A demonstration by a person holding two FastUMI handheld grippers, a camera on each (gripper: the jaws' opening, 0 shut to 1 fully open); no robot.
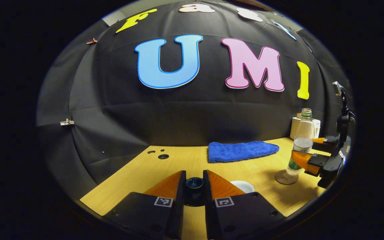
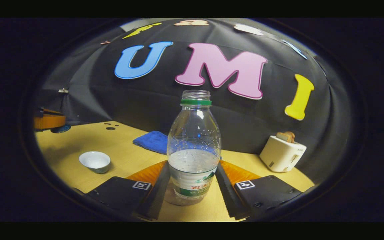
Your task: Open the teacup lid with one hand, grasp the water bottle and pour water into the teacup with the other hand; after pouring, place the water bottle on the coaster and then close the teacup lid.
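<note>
In the left gripper view our left gripper (image 1: 194, 186) sits low in the centre of the frame, its fingers closed on the dark teacup lid (image 1: 194, 183), which we hold up off the wooden table (image 1: 178, 163). Just to the lower right of it a sliver of the open white teacup (image 1: 242, 186) peeks out.

Far right in that view, the right gripper (image 1: 307, 151) has the water bottle (image 1: 300, 146) between its fingers, above the round coaster (image 1: 286, 177). In the right gripper view the bottle (image 2: 193, 146) stands upright at centre between our own fingers, uncapped and partly filled, but we cannot tell whether the fingers truly press on it or stand a little off. The teacup (image 2: 94, 161) lies at lower left there, well apart from the bottle, with the blue cloth (image 2: 152, 140) behind and a toaster (image 2: 282, 152) at the right.

We judge the main risks to be these: the bottle has no cap, so any tilt or jolt would slop water onto the table; a loose grip could let it slide or tip beside the coaster; and the lid, pinched by a small knob, could twist free before we set it back.
</note>
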